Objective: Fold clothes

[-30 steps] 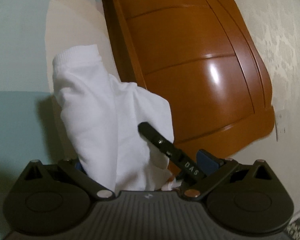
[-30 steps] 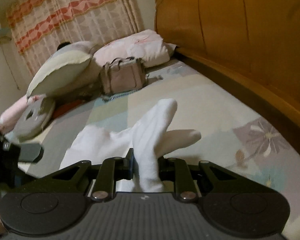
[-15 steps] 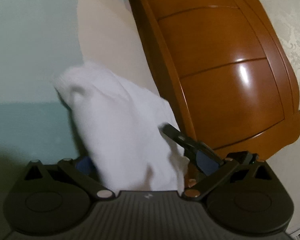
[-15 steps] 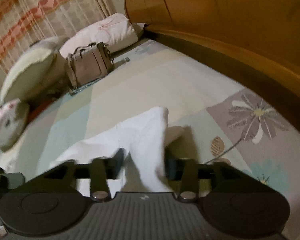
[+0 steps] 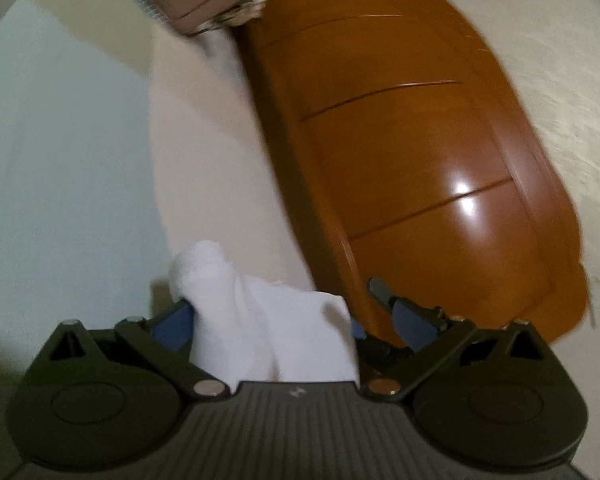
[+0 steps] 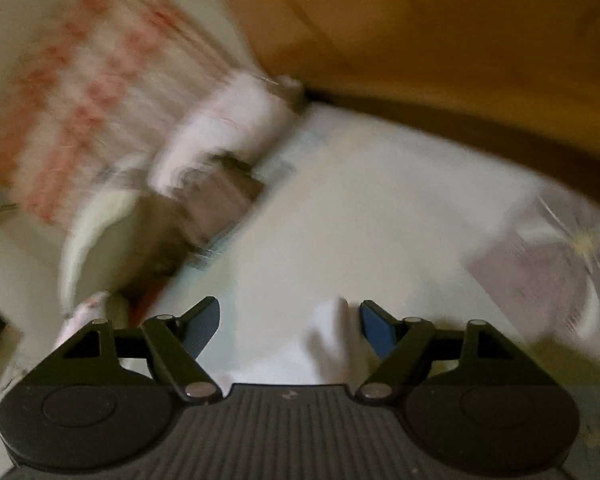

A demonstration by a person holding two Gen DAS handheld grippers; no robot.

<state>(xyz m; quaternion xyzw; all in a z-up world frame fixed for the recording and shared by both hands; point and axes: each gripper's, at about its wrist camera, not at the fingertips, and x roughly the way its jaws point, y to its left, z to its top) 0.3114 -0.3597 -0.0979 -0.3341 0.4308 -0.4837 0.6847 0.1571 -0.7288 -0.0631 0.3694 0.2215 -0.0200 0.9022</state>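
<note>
The left gripper [image 5: 292, 312] stands with its jaws spread wide, a bunch of white cloth [image 5: 268, 340] lying loose between its blue pads [image 5: 172, 320] above the bed [image 5: 80, 160], beside the wooden headboard [image 5: 420, 180]. The right gripper [image 6: 290, 324] is likewise released, jaws well apart, with a fold of cloth [image 6: 332, 344] just beside its right pad. A bag [image 6: 216, 200] and pillow [image 6: 228, 120] blur behind.

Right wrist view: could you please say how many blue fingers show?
2: one finger left of the white cloth, apart; the other at its right edge. None appears hidden.
</note>
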